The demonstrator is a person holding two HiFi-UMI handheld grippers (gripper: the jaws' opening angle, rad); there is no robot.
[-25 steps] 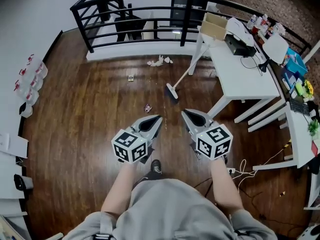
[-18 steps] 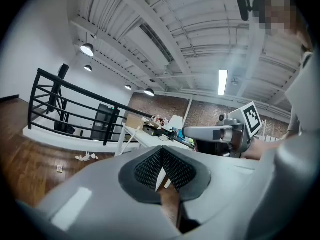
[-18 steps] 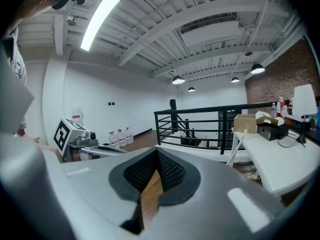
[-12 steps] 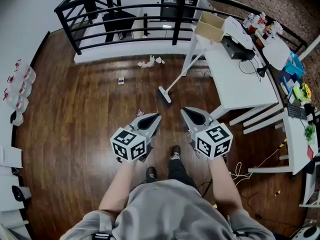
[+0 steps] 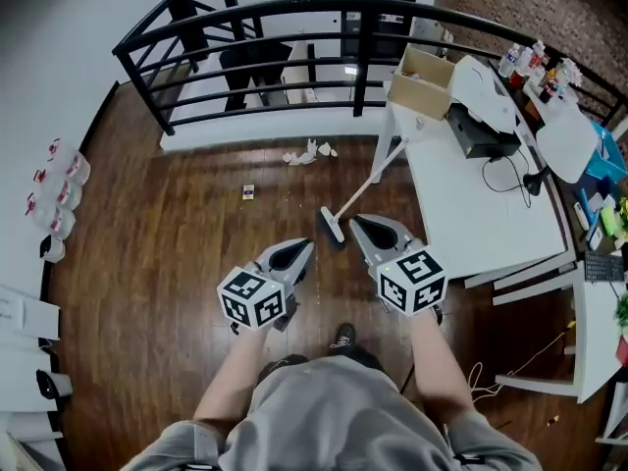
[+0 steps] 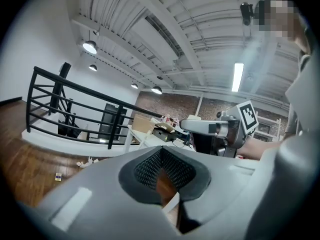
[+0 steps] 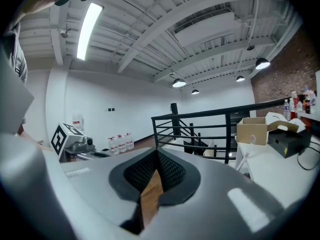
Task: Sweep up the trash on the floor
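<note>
— What are the tongs doing?

— Both are closed with nothing in them. The left gripper [image 5: 305, 244] and right gripper [image 5: 359, 222] are held side by side over the wooden floor [image 5: 167, 263], their jaws pressed together.

— And the trash?

— Crumpled white paper [image 5: 306, 152] lies at about twelve o'clock from the grippers, on the floor just in front of the black railing [image 5: 265, 13]. A small packet [image 5: 248, 192] sits apart from it, at eleven o'clock.

— The broom?

— The broom [image 5: 359, 188] has its head on the floor just ahead of the gripper tips. Its handle slants away toward one o'clock and leans against the white table [image 5: 471, 204], near the cardboard box [image 5: 422, 75]. Neither gripper touches it.
</note>
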